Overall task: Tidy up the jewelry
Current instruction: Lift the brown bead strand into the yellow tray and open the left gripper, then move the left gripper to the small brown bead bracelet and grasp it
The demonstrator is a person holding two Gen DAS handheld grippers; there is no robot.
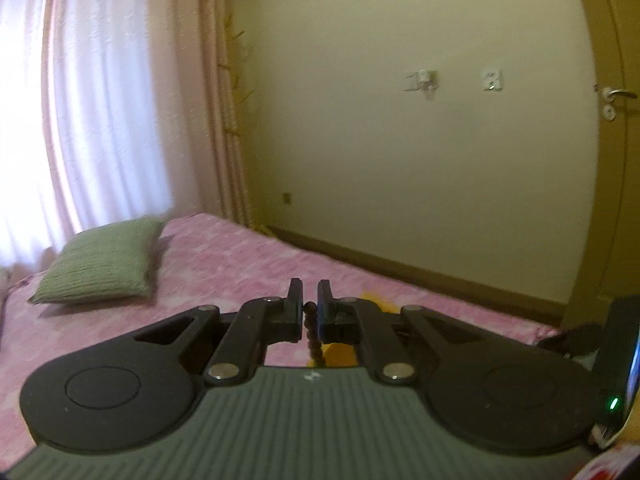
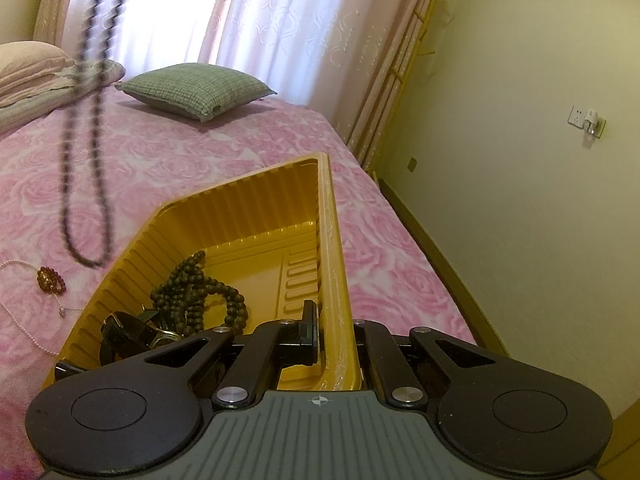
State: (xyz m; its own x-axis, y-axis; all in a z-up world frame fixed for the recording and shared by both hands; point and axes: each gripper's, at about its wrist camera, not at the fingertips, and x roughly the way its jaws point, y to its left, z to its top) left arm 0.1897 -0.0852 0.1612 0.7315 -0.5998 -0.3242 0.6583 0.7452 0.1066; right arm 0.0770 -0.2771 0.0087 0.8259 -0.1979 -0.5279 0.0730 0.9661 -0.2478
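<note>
- Bead necklace (image 2: 86,152) dangles over pink bed (image 2: 248,152), left of tray, pinched by left gripper (image 1: 309,312).
- Right gripper (image 2: 326,320) clamps yellow tray (image 2: 240,200) wall; beads (image 2: 196,292), strap inside.
- Red bracelet (image 2: 51,280) on bed, near left.

Pink rose-patterned bed (image 2: 240,168) bears yellow tray (image 2: 328,240), green pillow (image 2: 196,86) (bracelet (image 2: 51,280) too).

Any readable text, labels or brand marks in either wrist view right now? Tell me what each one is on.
None readable.
Right gripper body: a small crosshair mark, no letters.
Left gripper body: a small pale mark, too blurred to read.
Wall sockets: no legible print.
Yellow tray: no lettering seen.
</note>
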